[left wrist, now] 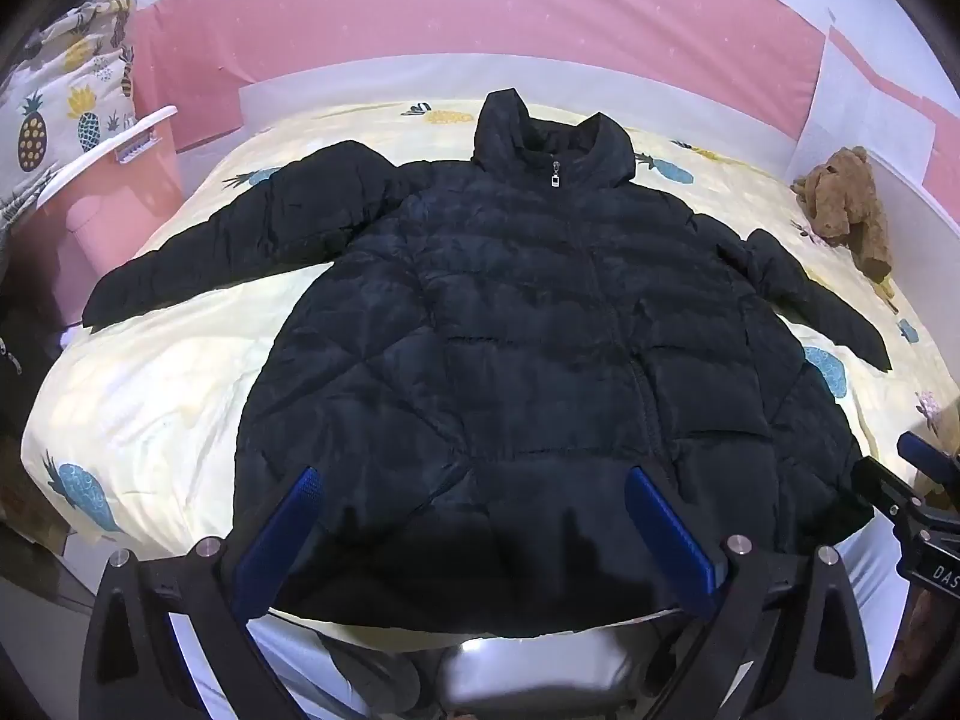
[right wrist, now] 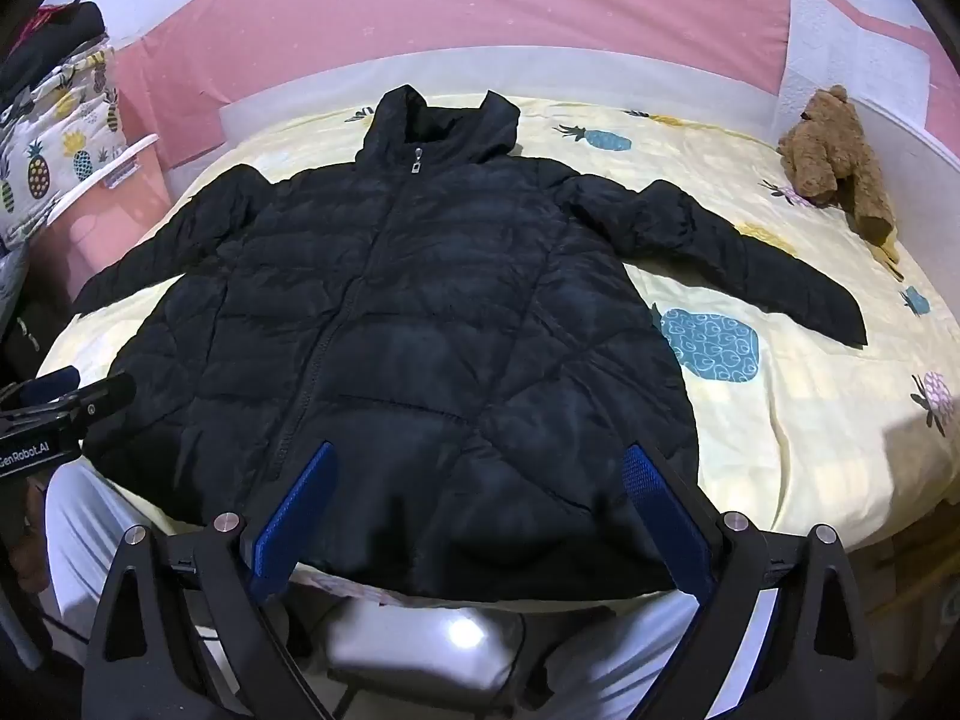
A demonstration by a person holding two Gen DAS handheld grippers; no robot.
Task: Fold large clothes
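- Both tongs hang above the hem end of the black puffer jacket (left wrist: 510, 324), tipped downward: the left gripper (left wrist: 474, 516) has its blue fingers (left wrist: 282, 528) spread wide with nothing between them, and the right gripper (right wrist: 480, 498) is spread just as wide and empty; neither touches the cloth as far as I can tell
- bed (right wrist: 810, 450) with the pale yellow pineapple sheet carries the jacket, which lies flat, front up, zipped, hood (left wrist: 540, 132) at the end farthest from the hem, and fills most of the sheet
- left sleeve (left wrist: 240, 240) and right sleeve (right wrist: 750, 264) both stretch outward from the jacket body, so no fold looks begun
- judged step: take one sleeve and lay it across the jacket's chest; grip near the cuff with a deep bite, since the padded shell looks slippery, and lift only slightly so the body does not drag
- press trapped air out along the jacket before each fold, or the padding may spring open
- brown teddy bear (right wrist: 834, 150) lies beyond the right sleeve, well apart from it; keep the sweep inward, away from it
- zip pull (right wrist: 416, 165) sits at the jacket's collar, a handy centre line for even folds
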